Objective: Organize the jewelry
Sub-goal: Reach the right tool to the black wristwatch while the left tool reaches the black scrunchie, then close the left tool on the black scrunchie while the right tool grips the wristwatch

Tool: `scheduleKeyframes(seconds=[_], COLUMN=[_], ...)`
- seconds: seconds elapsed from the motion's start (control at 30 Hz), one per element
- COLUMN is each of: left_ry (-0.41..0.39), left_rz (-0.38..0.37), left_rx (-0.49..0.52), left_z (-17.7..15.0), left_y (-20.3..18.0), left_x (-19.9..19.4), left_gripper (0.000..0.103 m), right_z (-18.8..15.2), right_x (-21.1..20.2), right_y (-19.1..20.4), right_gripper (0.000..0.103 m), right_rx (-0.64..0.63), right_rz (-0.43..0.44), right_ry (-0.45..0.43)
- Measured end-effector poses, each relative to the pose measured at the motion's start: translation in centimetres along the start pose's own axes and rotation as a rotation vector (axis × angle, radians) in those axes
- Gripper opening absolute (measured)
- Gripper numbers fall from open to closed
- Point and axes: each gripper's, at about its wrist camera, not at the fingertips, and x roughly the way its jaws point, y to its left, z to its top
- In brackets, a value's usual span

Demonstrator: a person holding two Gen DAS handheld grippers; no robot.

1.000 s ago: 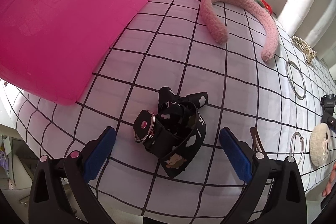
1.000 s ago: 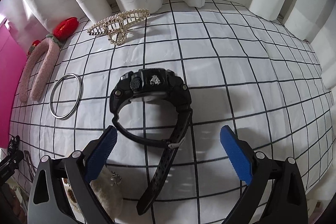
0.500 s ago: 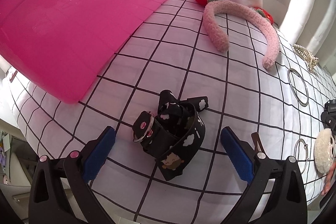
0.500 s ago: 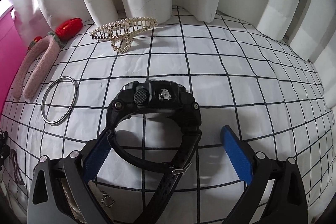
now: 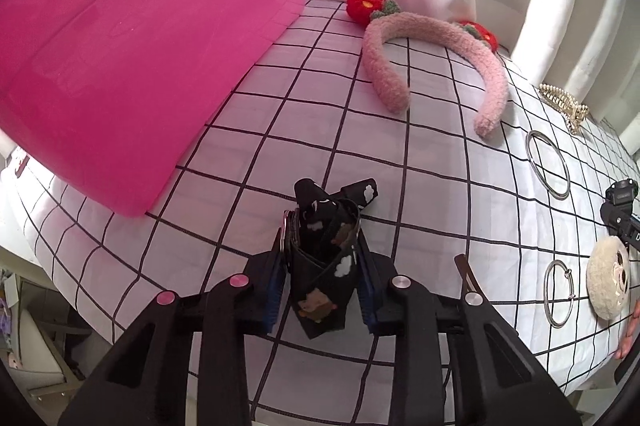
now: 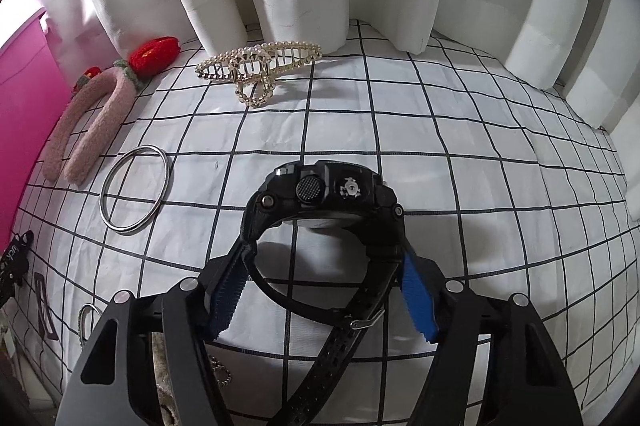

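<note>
Left gripper (image 5: 322,286): jaws have just been closing, pads now pinching the folded black strap (image 5: 326,258), which sits bunched on the checked cloth (image 5: 420,186) — gripped low, likely so the loose folds lift as one.

Right gripper (image 6: 324,286): jaws have just been closing too, pads pressing the band of the watch (image 6: 320,202) on both sides, below the case. Band is the narrow part — case stays clear.

Pink box (image 5: 120,46) beside the strap, probable destination.

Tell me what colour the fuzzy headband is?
Pink headband, with red trims; clearest in the left wrist view.
</note>
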Motion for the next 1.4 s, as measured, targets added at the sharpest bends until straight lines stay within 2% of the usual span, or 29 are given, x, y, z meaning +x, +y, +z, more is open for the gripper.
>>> scheduleKeyframes(seconds=[0.03, 0.07, 0.17, 0.37, 0.67, 0.83, 0.97, 1.07, 1.27, 1.4], left_ry=[0.001, 0.002, 0.006, -0.059, -0.145, -0.217, -0.287, -0.347, -0.411, -0.423], left_rz=[-0.007, -0.006, -0.017, -0.047, -0.142, -0.174, -0.187, -0.163, -0.06, 0.012], left_rx=[0.004, 0.004, -0.009, 0.027, 0.037, 0.026, 0.011, 0.001, -0.069, -0.123], left_z=[0.0, 0.1, 0.3, 1.4, 4.9, 6.7, 8.8, 10.2, 12.9, 14.1], left_y=[0.0, 0.1, 0.3, -0.6, -2.2, -1.9, -0.9, 0.6, 6.2, 10.9], left_x=[-0.1, 0.0, -0.4, -3.0, -7.6, -11.4, -14.9, -17.1, -19.1, -19.0], left_gripper=[0.023, 0.022, 0.022, 0.022, 0.022, 0.022, 0.022, 0.022, 0.022, 0.022], right_z=[0.1, 0.2, 0.2, 0.6, 2.8, 4.9, 7.1, 9.2, 12.9, 14.8], right_x=[0.0, 0.0, -0.2, -1.6, -6.7, -10.6, -13.8, -15.8, -18.2, -18.5], right_y=[-0.2, -0.5, -0.8, -0.9, 0.4, 2.6, 5.9, 9.3, 17.9, 24.2], right_gripper=[0.067, 0.066, 0.066, 0.066, 0.066, 0.066, 0.066, 0.066, 0.066, 0.066], right_rx=[0.015, 0.03, 0.051, 0.056, 0.01, -0.036, -0.1, -0.152, -0.263, -0.337], right_rz=[0.011, 0.02, 0.029, 0.043, 0.065, 0.111, 0.173, 0.237, 0.396, 0.482], right_ry=[0.0, 0.0, -0.001, -0.021, -0.113, -0.184, -0.252, -0.304, -0.368, -0.374])
